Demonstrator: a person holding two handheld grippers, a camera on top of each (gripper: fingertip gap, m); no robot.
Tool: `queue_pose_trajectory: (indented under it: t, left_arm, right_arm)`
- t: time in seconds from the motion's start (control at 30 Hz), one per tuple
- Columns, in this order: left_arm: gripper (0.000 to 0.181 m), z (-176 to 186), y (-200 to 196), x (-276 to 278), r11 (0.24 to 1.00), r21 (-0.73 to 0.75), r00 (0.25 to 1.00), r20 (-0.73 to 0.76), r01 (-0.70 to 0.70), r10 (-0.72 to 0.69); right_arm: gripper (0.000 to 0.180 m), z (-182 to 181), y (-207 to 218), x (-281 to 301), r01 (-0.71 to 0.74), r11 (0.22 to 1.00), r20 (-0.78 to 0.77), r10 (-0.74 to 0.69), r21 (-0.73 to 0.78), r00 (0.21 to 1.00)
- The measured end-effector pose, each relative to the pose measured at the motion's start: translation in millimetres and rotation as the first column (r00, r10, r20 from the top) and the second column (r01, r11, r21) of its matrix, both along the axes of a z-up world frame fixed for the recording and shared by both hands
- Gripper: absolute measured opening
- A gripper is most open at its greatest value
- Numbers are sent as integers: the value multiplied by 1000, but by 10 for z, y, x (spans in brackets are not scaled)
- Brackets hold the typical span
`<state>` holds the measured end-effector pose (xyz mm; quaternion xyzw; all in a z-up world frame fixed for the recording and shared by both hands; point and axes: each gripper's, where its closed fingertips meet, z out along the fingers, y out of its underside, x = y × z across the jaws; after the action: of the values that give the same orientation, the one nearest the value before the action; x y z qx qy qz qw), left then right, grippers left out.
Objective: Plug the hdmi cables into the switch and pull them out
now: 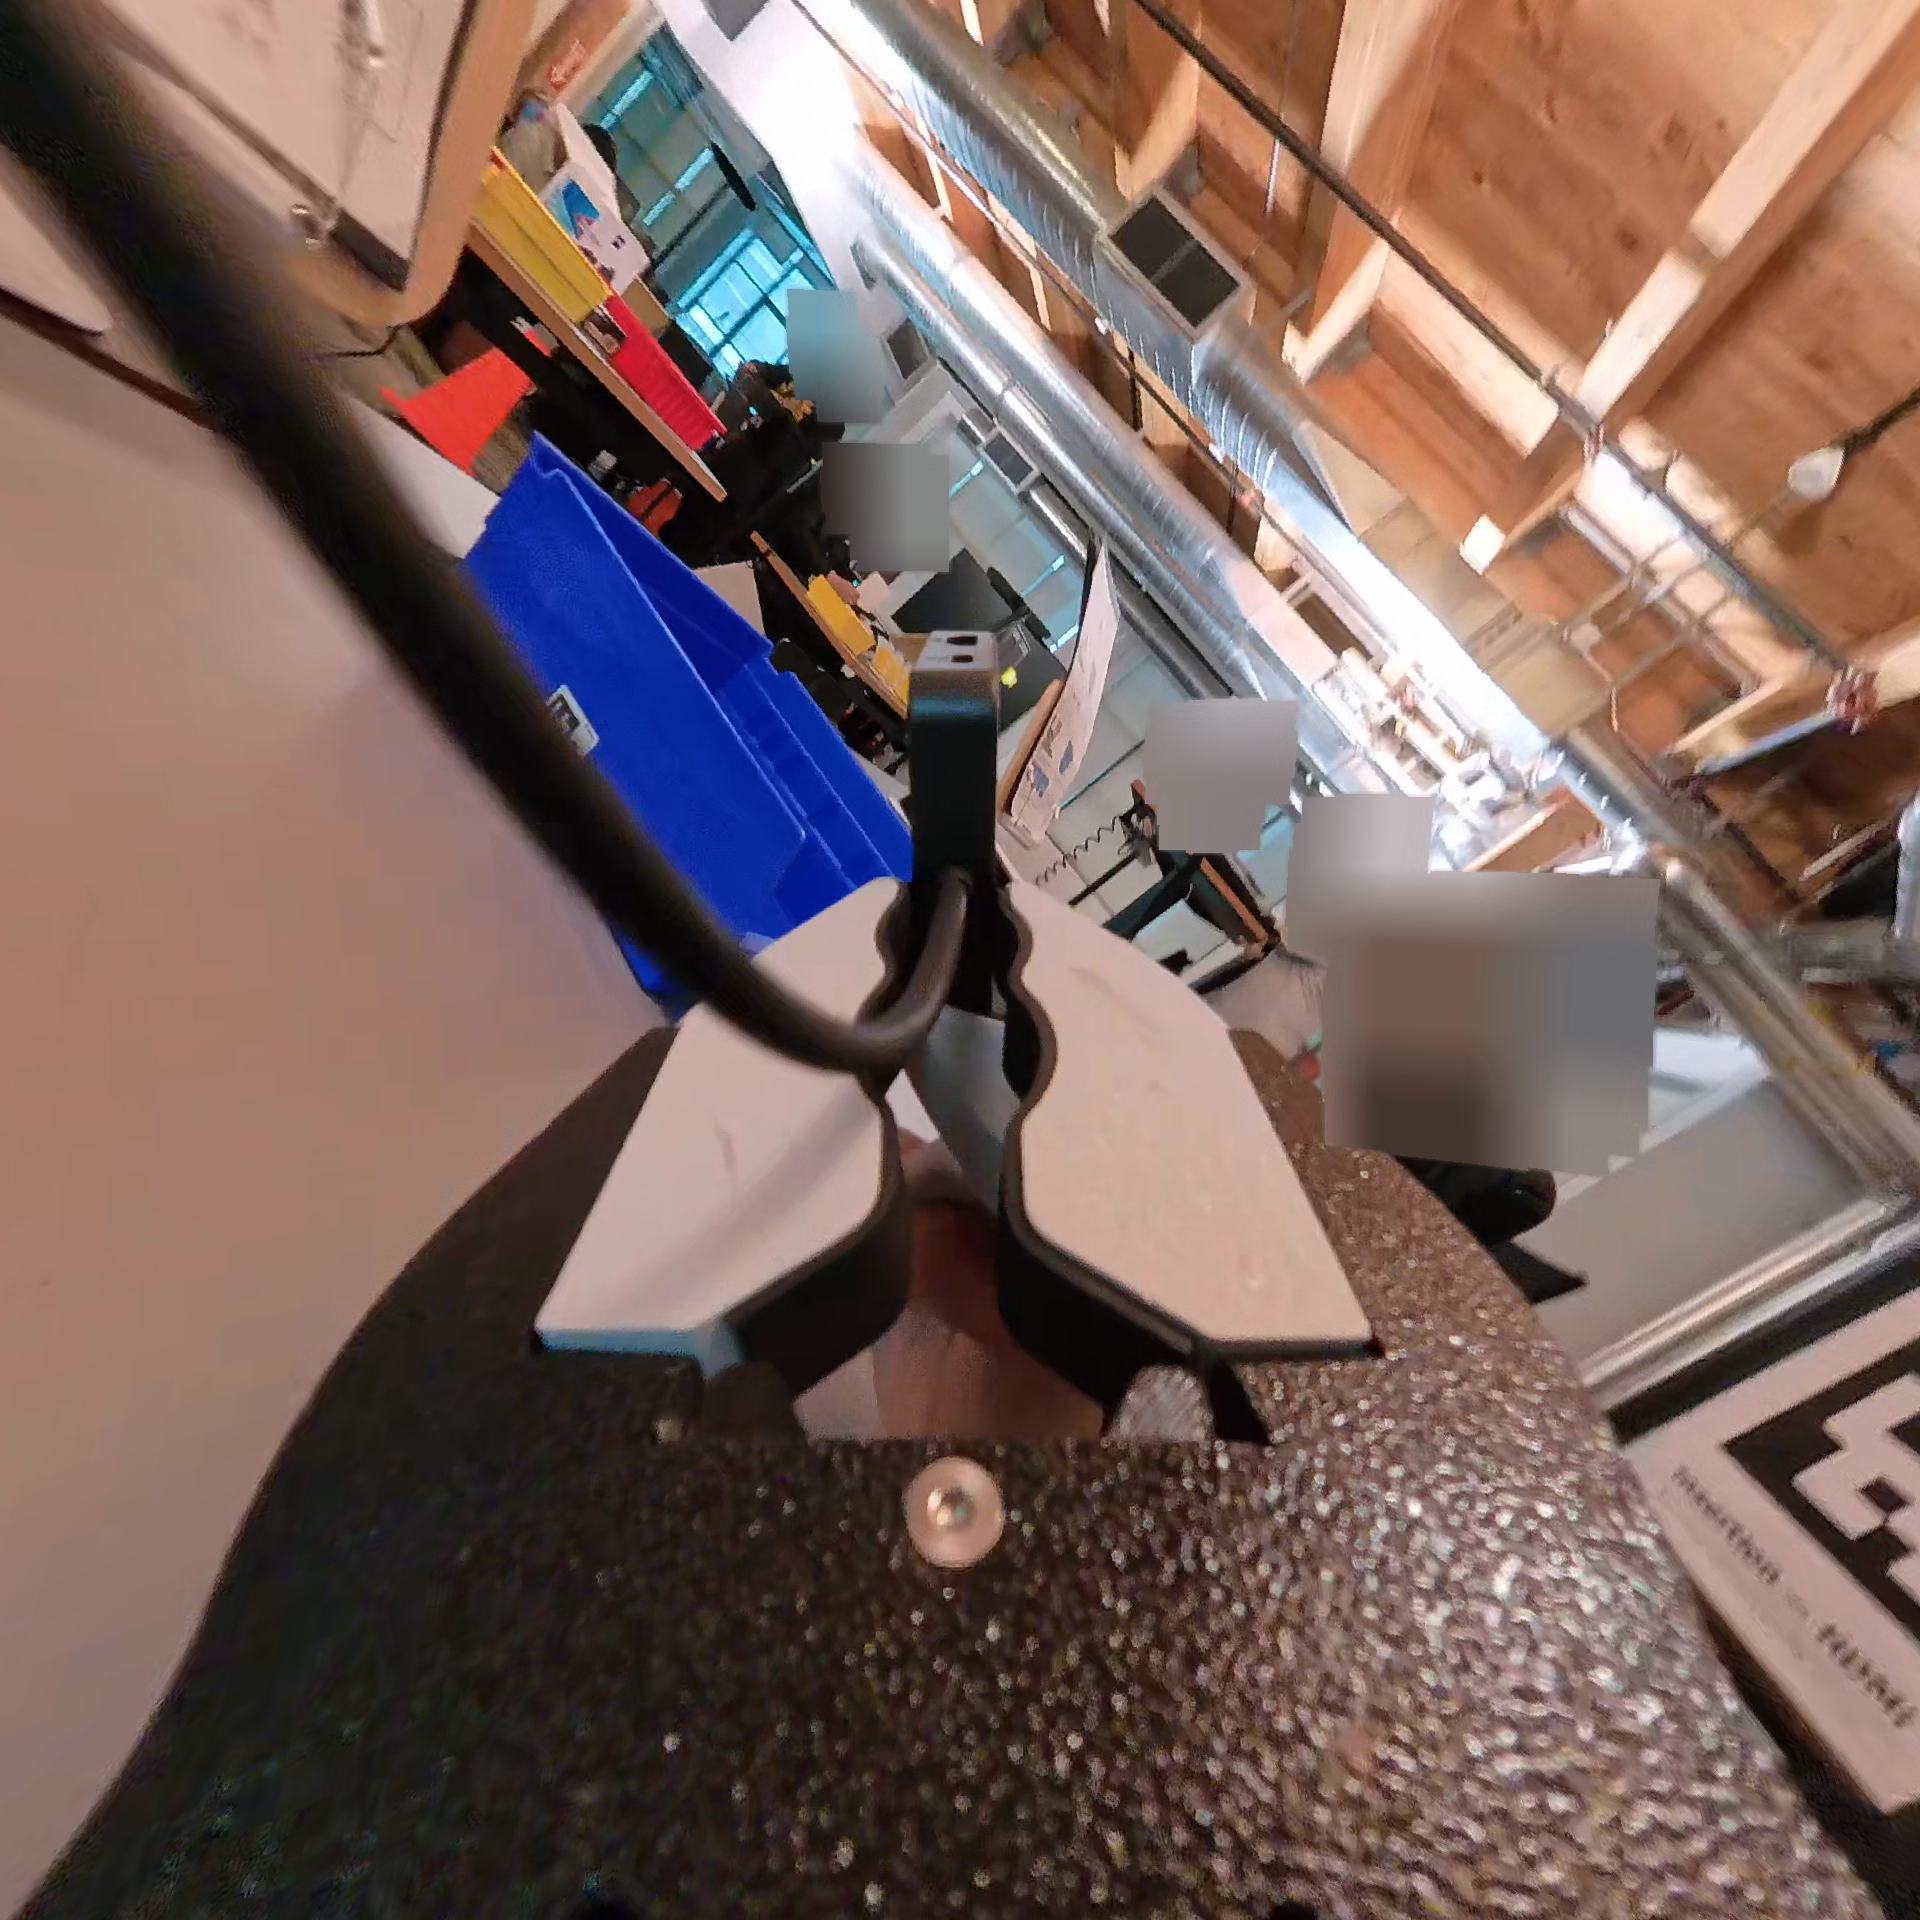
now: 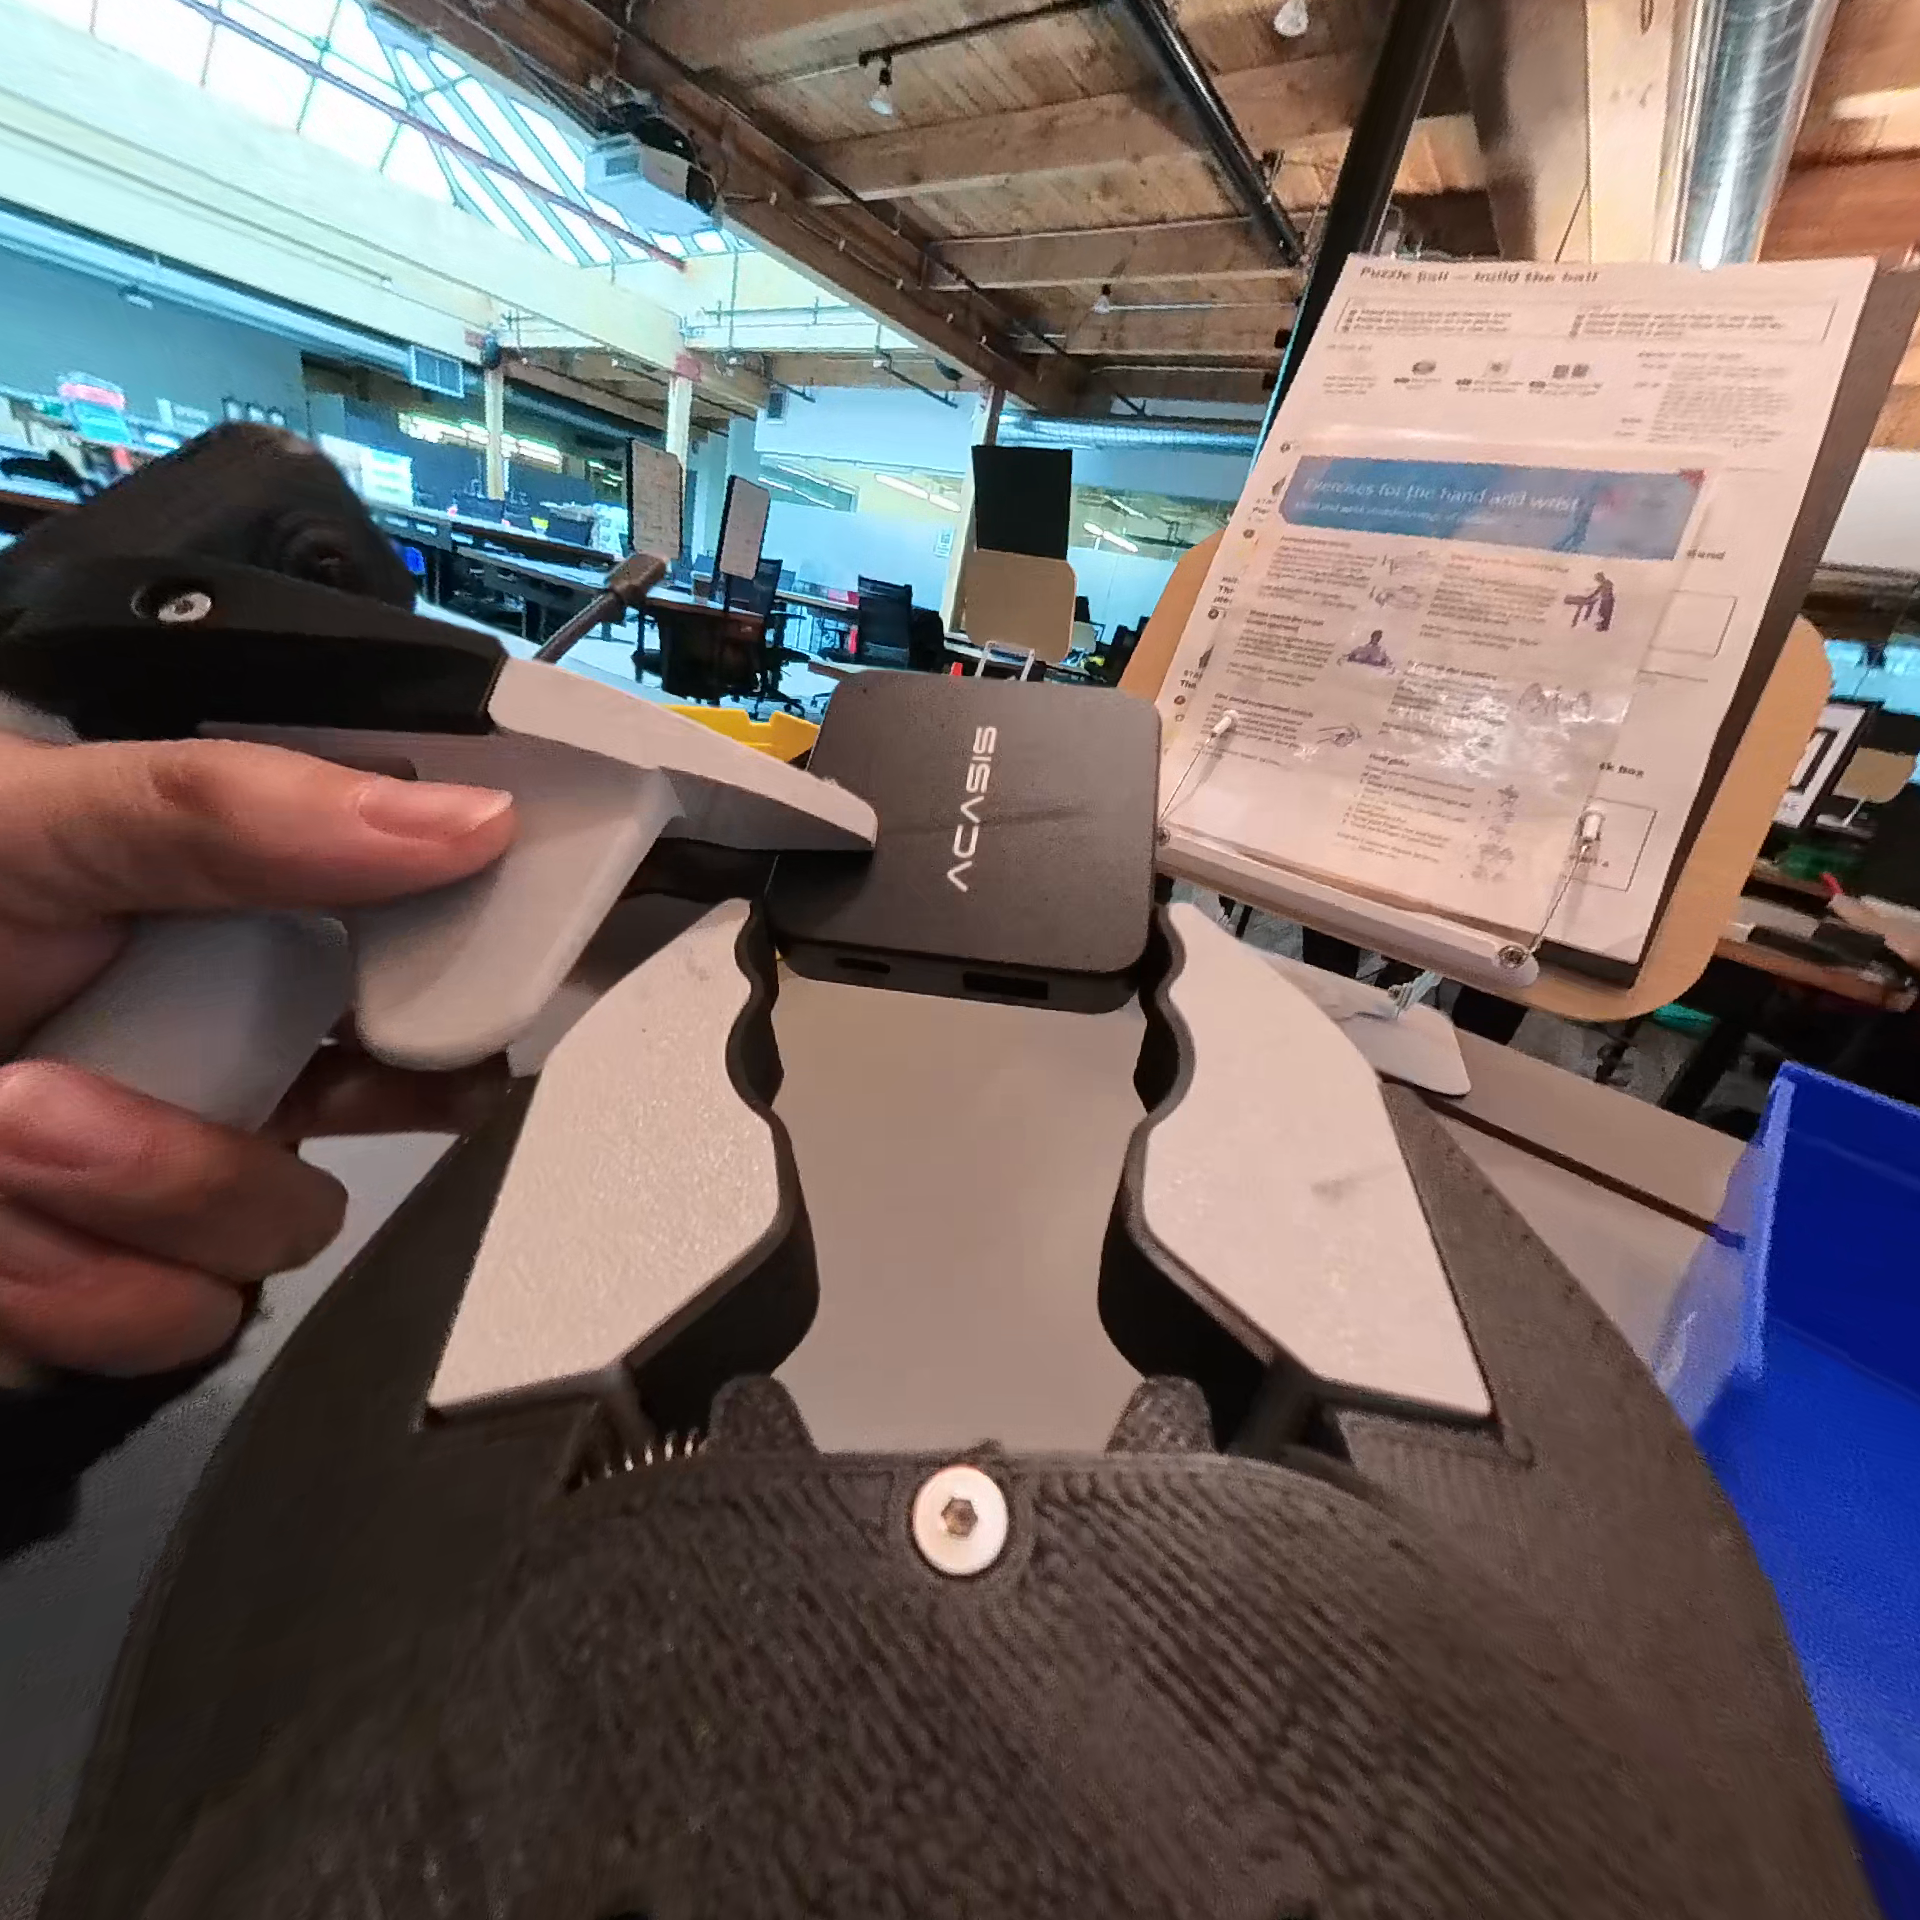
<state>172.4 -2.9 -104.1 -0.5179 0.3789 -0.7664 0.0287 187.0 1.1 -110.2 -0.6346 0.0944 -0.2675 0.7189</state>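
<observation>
The black switch (image 2: 987,810) is clamped by its two sides in my right gripper (image 2: 961,935), with two ports on its near edge. In the left wrist view the switch (image 1: 951,769) shows edge-on in front of my left gripper (image 1: 951,925). That gripper is shut on the plug end of a black hdmi cable (image 1: 301,416), which loops back out between the fingers. From the right, its grey finger (image 2: 675,758) touches the switch's left edge. The fingers hide whether the plug sits in a port. Another cable end (image 2: 623,587) rises behind the left gripper.
A person's hand (image 2: 208,852) holds the left gripper. A paper stand (image 2: 1455,623) stands on the white table (image 2: 1558,1101) behind the switch. A blue bin (image 2: 1818,1299) sits at the right, and also shows in the left wrist view (image 1: 644,707).
</observation>
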Motion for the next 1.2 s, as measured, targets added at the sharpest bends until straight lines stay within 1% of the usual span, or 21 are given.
queue_pose_trajectory:
  t: [0.07,0.13,0.17,0.27,0.33,0.37,0.4,0.43,0.5,0.57,0.6,0.63,0.67,0.7,0.83,0.93,1.0,1.03,1.07,1.13,1.2]
  left_arm:
    - [14,23,-31,-24,996,86,999,40,30,-33]
    - [17,65,-63,-65,978,204,994,93,44,-64]
    - [25,93,-80,-97,963,264,989,124,48,-83]
    - [67,119,-121,-233,894,440,969,173,85,-177]
    - [85,60,-67,-340,828,545,951,168,131,-260]
    - [84,63,13,-395,816,560,940,179,146,-291]
    - [83,108,113,-469,824,541,924,205,167,-322]
    - [81,177,241,-546,849,490,909,234,197,-346]
    - [64,357,592,-632,918,298,901,267,260,-342]
    - [53,517,959,-607,957,92,922,257,276,-290]
    - [48,536,1033,-606,953,64,924,234,297,-303]
    - [43,514,1020,-612,940,80,921,189,331,-340]
    - [43,450,940,-614,920,116,915,115,375,-387]
    - [49,385,820,-627,891,155,898,44,427,-439]
    - [52,167,344,-671,775,216,804,-162,594,-572]
    - [50,-48,132,-720,692,220,723,-291,688,-627]
    - [40,-109,21,-777,652,162,665,-314,741,-678]
    - [25,-127,-26,-789,644,130,647,-312,754,-696]
    - [19,-154,-58,-778,646,116,646,-305,755,-700]
    - [16,-160,-80,-708,680,40,663,-270,732,-698]
    - [15,-87,-109,-674,682,-126,658,-185,721,-730]
  right_arm:
    - [68,36,-27,-16,-7,1000,53,7,-5,999]
    - [68,86,-54,-38,-61,998,46,60,27,997]
    - [68,122,-98,-12,-69,996,24,67,62,997]
    - [68,229,-244,36,-157,973,-31,165,168,986]
    - [68,302,-353,43,-250,939,-52,269,234,962]
    - [68,342,-415,32,-299,918,-51,322,260,945]
    - [68,374,-485,41,-324,906,-41,347,274,937]
    - [67,399,-534,-13,-393,879,-22,414,269,910]
    - [68,430,-624,-97,-473,846,9,486,244,874]
    - [68,371,-611,-275,-573,808,28,575,138,818]
    - [68,334,-576,-341,-593,801,36,592,87,805]
    - [68,296,-526,-416,-610,791,49,609,38,792]
    - [68,255,-464,-490,-627,779,53,626,-2,778]
    - [68,211,-393,-545,-633,773,55,634,-38,771]
    - [68,14,-129,-716,-628,759,81,646,-170,759]
    - [68,-86,-26,-825,-633,738,90,664,-234,742]
    - [68,-111,0,-866,-639,727,86,674,-252,734]
    - [68,-126,14,-858,-629,732,85,666,-261,741]
    - [68,-146,21,-853,-625,733,80,664,-270,743]
    - [68,-130,-9,-804,-613,751,88,647,-246,757]
    - [68,-26,-59,-803,-625,761,120,646,-173,754]
